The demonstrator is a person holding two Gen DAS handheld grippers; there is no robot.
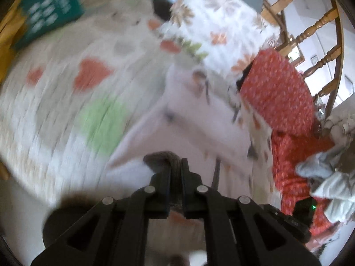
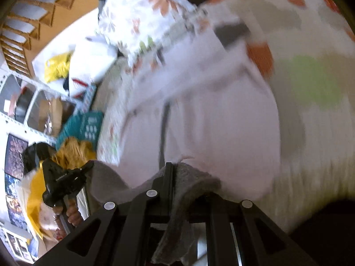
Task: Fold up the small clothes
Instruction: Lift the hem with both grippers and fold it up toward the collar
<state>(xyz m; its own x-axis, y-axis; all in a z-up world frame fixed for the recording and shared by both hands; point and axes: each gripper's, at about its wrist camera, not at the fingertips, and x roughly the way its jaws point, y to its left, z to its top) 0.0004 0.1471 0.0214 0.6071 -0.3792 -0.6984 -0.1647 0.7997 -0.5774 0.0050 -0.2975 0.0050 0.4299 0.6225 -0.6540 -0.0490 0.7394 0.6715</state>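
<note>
A small pale pink garment with a grey ribbed band lies stretched over a bed cover with hearts. My left gripper is shut on the grey band at one end. In the right wrist view my right gripper is shut on the grey band at the other end, and the pink garment hangs forward from it. The left gripper also shows at the left of that view. Both views are blurred by motion.
The white bed cover has red, green and grey hearts. A flowered pillow lies at the back. A red patterned cloth and a wooden chair are at the right. A teal cloth lies at the far left.
</note>
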